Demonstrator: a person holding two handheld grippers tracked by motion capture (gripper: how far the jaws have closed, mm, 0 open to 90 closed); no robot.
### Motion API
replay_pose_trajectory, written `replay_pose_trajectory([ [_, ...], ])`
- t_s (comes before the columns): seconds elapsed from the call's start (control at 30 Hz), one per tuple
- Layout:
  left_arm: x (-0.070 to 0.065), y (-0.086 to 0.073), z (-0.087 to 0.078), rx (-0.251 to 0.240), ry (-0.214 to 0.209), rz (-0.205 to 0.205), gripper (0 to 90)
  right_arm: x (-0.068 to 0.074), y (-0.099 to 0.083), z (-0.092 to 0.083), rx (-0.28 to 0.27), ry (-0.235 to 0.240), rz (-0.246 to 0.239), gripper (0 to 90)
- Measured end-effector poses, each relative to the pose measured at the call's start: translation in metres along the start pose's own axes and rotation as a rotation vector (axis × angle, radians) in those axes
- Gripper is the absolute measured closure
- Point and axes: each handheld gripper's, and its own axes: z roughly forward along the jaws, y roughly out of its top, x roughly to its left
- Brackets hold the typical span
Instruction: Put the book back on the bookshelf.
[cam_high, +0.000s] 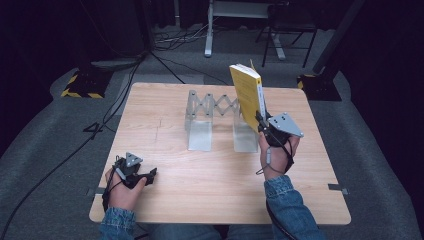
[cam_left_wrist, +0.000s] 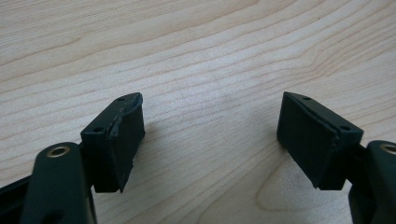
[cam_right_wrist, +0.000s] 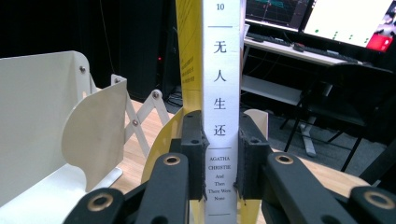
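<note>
A yellow paperback book with a white spine stands upright in the air, held low on its spine by my right gripper, whose pads press both covers. It hangs just right of the metal expanding book rack, near the rack's right-hand divider. In the right gripper view the cream rack dividers stand to the left of the book. My left gripper rests on the table near the front left, jaws wide apart with only bare wood between them.
The wooden table has open surface in front of the rack and along its left side. Beyond the far edge lie cables and stand bases on grey floor. A desk with monitors and a chair stand behind the book in the right gripper view.
</note>
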Motion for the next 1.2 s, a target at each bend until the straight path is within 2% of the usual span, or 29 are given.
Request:
replay_pose_trajectory([
  [0.03,0.000,0.000,0.000,0.002,0.003,0.004,23.7,0.000,-0.003,0.003,0.002,0.000,0.014,76.5],
  [0.3,0.000,0.000,0.000,0.002,0.001,0.007,23.4,0.000,-0.009,0.008,-0.002,0.001,0.040,76.4],
  [0.4,0.000,0.001,0.001,0.003,0.004,0.006,23.0,0.002,-0.013,0.011,-0.012,0.032,0.054,76.3],
  [0.47,-0.001,0.001,0.001,0.005,0.004,0.002,22.9,0.004,-0.016,0.013,-0.011,0.038,0.048,76.2],
  [0.6,-0.001,0.001,0.001,0.003,0.002,0.003,22.8,0.009,-0.021,0.015,-0.007,0.059,0.066,76.2],
  [0.97,-0.001,0.001,0.001,0.003,0.001,0.007,22.8,0.016,-0.031,0.018,0.030,0.117,0.074,75.9],
  [1.2,-0.001,0.001,0.002,0.002,-0.002,0.003,22.8,0.016,-0.042,0.018,0.054,0.137,0.070,75.7],
])
